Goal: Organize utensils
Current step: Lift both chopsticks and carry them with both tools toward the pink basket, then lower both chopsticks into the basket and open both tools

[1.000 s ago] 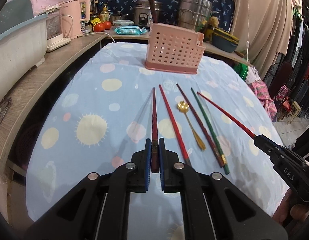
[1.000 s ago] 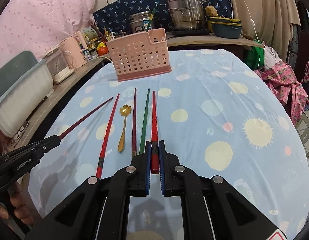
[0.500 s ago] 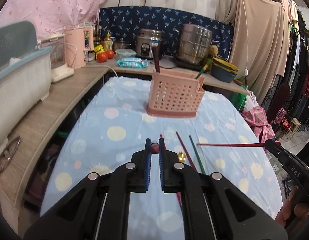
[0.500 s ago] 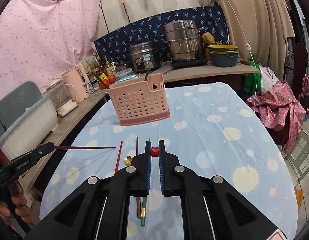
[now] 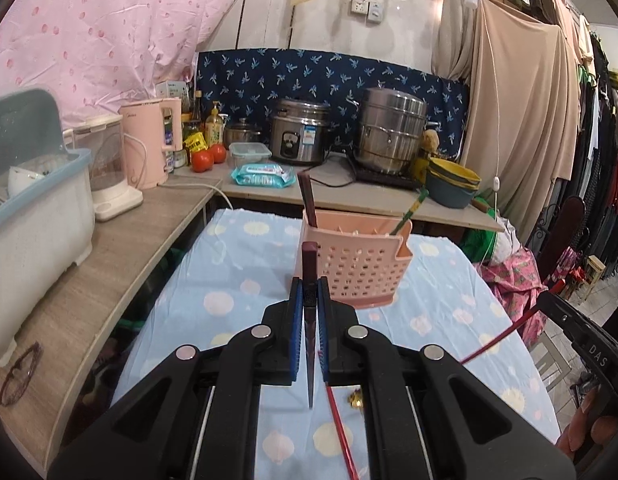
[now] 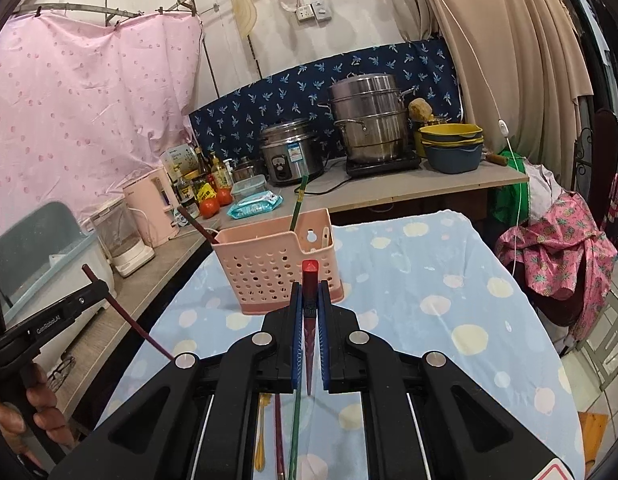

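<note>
Gripping one chopstick each, both tools hang above the near end of the table (image 5: 229, 264), with the pink basket (image 5: 355, 268) standing toward the far end. The left gripper (image 5: 309, 300) is clamped narrow on a dark maroon chopstick (image 5: 309, 264), butt end up and tip pointing down. The right gripper (image 6: 309, 304) is pinched the same way on a red chopstick (image 6: 310, 276), its red cap just above the fingers.

The main risk, as I judge it, is a thin, smooth stick pivoting or sliding between the pads while it travels, then catching the basket's rim and tipping the light basket. The two sticks could also cross if both tools reach the opening together.

A dark chopstick (image 5: 307, 200) leans out at the basket's left end and a green one (image 5: 411, 210) at its right, narrowing the free opening. On the cloth below lie a red chopstick (image 5: 341, 432), a gold spoon (image 6: 261, 432), a maroon one (image 6: 277, 432) and a green one (image 6: 295, 432), yet to be gathered.
</note>
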`<state>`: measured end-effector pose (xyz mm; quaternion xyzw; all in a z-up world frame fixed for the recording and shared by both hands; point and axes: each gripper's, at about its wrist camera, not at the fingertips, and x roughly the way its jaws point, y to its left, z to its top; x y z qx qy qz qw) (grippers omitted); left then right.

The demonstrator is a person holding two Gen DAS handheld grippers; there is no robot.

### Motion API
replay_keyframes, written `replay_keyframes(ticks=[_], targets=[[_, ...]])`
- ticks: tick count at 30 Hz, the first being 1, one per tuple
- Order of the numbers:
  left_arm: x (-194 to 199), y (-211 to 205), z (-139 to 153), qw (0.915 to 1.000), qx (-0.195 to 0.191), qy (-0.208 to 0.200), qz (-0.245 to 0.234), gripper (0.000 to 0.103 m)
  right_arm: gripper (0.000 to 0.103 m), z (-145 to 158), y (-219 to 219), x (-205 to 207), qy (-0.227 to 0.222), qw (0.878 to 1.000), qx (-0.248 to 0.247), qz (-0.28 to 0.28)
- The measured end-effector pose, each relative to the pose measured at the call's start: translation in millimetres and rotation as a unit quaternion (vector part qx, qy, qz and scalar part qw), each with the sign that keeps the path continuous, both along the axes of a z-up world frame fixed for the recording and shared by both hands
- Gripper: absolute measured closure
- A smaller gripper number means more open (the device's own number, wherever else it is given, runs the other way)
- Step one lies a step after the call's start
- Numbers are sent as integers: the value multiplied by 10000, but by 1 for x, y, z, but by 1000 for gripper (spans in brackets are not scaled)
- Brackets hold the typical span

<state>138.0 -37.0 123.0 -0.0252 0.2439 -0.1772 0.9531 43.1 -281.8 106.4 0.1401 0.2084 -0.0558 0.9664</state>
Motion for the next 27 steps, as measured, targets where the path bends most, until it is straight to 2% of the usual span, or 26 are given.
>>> replay_keyframes(ticks=[10, 18, 22, 27], targets=[[30, -16, 46, 9990, -188, -378, -144, 96, 96, 37, -13, 36, -397, 9990, 168, 119], [60, -35, 94, 9949, -318, -933, -188, 96, 96, 79, -11, 71, -921, 9953, 124, 263], [81, -42, 109, 9930, -387, -1105, -157, 96, 96, 95, -12, 91, -1145, 9931, 64, 235], [109, -49, 111, 9918, -458, -1188, -96, 96, 96, 107, -17, 120, -1308, 9913, 17, 158]])
